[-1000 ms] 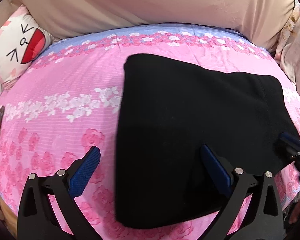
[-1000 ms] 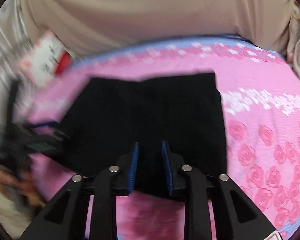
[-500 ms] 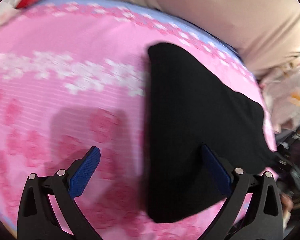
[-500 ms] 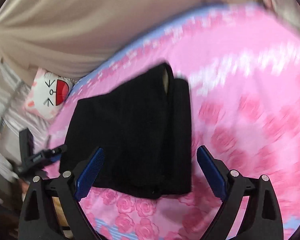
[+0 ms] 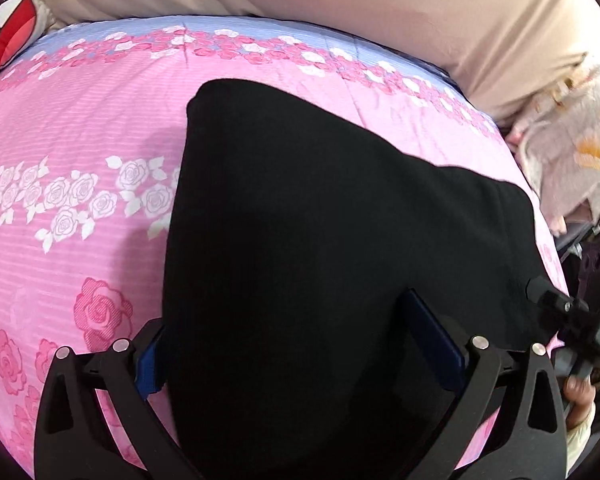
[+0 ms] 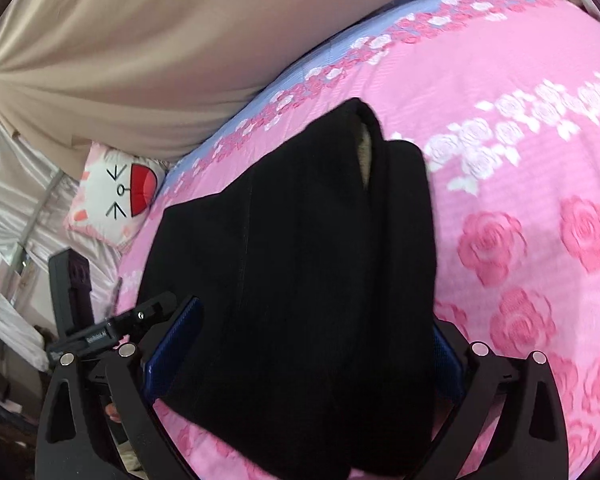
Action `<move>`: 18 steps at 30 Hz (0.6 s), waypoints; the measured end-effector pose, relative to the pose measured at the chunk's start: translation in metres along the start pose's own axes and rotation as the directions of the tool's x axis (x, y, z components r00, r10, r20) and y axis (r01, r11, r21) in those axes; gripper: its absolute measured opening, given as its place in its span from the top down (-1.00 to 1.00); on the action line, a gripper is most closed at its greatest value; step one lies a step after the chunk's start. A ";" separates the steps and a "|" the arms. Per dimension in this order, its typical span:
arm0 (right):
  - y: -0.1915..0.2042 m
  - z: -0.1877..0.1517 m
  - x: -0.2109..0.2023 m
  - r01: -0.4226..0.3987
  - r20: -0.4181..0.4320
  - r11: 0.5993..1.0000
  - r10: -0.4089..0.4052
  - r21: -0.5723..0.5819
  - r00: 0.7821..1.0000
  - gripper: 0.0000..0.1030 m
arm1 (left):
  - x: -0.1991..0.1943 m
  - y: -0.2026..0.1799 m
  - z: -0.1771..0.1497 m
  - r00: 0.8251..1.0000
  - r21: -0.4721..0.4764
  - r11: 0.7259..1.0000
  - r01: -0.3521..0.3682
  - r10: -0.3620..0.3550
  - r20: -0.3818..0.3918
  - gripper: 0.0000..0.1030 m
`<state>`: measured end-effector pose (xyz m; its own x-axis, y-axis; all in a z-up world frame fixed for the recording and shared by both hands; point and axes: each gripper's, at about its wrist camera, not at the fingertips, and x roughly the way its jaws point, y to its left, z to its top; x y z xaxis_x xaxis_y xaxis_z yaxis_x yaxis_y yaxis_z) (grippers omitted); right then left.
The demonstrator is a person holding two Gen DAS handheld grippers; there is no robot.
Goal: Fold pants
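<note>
pants (image 5: 340, 240): lying folded near bed (image 5: 80, 140) front edge, releasing done.
right gripper (image 6: 300, 356): fingers opening wide, straddling fabric.
left gripper (image 5: 300, 344): fingers standing wide, gripping nothing.

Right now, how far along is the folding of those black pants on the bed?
The black pants already lie as a compact folded stack on the pink bedspread. Nothing is gripped: the right gripper is opening, with the stack between its fingers, and the left gripper straddles it wide open. At most one more fold or some tidying looks left.
</note>
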<state>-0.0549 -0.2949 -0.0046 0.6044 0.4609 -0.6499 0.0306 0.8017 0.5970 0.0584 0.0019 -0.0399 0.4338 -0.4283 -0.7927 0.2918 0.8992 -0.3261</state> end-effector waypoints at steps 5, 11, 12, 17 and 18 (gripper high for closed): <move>-0.015 0.006 -0.001 -0.027 0.025 0.997 0.025 0.066 0.999 0.10 | 0.003 0.001 0.008 1.000 -0.041 0.999 -0.017 0.017 0.005 -0.71; 0.001 -0.009 -0.031 -0.128 0.049 0.990 0.125 0.060 0.991 0.33 | -0.036 0.015 0.005 0.998 -0.053 0.997 0.053 -0.052 0.019 0.26; 0.006 -0.013 -0.038 -0.146 0.041 0.988 0.144 0.055 0.989 0.33 | -0.042 0.014 0.003 0.999 -0.048 0.997 0.053 -0.053 0.011 0.27; -0.006 -0.030 -0.029 -0.065 -0.010 0.994 0.066 0.083 0.998 0.09 | -0.048 0.013 -0.025 0.999 -0.028 0.999 0.015 -0.016 -0.049 0.00; -0.018 -0.032 -0.023 -0.052 -0.015 0.992 0.054 0.119 0.998 -0.04 | -0.042 0.014 -0.028 0.998 -0.027 1.000 -0.013 0.012 -0.056 -0.24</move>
<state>-0.0949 -0.3076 -0.0151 0.5934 0.5091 -0.6235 0.0936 0.7258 0.6816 0.0207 0.0345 -0.0256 0.3887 -0.4121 -0.8240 0.2634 0.9068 -0.3293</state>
